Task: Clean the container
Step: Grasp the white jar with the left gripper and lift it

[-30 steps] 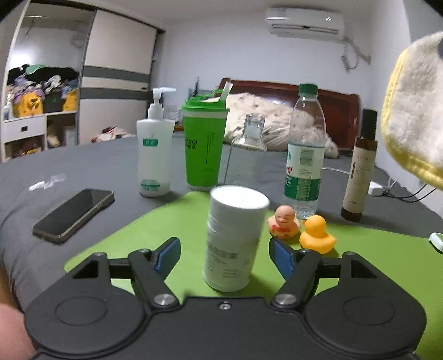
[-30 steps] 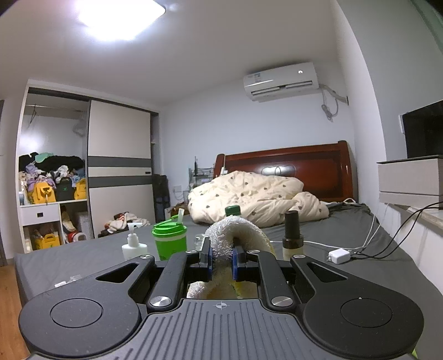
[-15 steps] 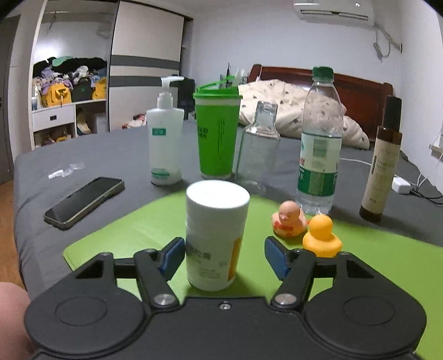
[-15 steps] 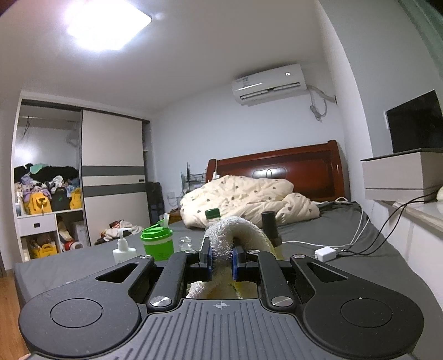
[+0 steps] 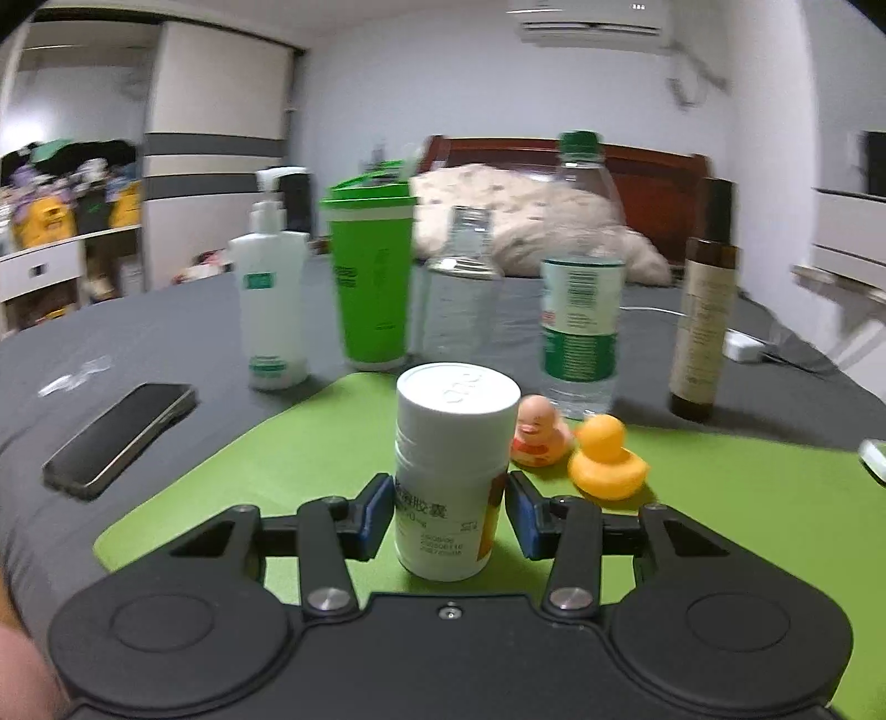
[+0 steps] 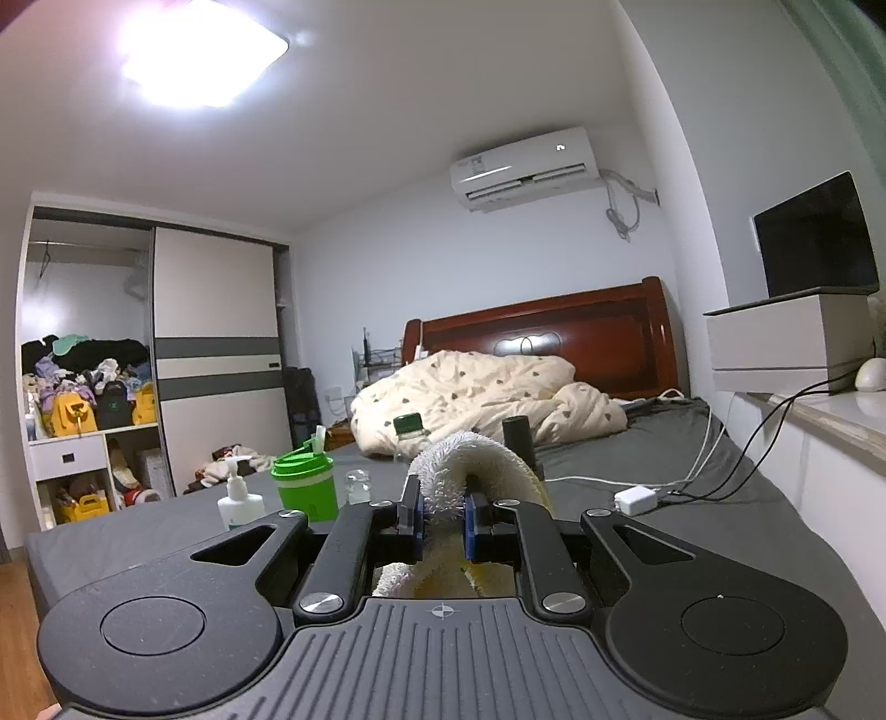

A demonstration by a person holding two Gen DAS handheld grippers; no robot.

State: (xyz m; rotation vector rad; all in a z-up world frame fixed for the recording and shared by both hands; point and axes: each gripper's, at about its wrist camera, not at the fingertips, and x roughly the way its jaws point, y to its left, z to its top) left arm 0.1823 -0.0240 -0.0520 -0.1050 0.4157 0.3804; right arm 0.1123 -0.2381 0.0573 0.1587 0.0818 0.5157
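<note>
Left gripper (image 5: 449,523) is closing its jaws around the white pill bottle (image 5: 453,471) standing on the green mat (image 5: 720,498); the left pad looks to be touching, the right is a sliver off. Right gripper (image 6: 443,518) is clamping the yellow-white cloth (image 6: 470,459) up in the air. Grasp step; next, probably firming the grip and bringing the cloth over to wipe.

bedroom: wooden headboard (image 6: 581,327), wardrobe (image 6: 213,354), ceiling light (image 6: 199,50)

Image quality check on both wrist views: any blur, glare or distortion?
Left wrist: motion-blurred bottles in the back row, e.g. the green plastic cup; the white pill bottle is sharper. Right wrist: sharp, but the ceiling light blows out; fisheye bends the walls.
</note>
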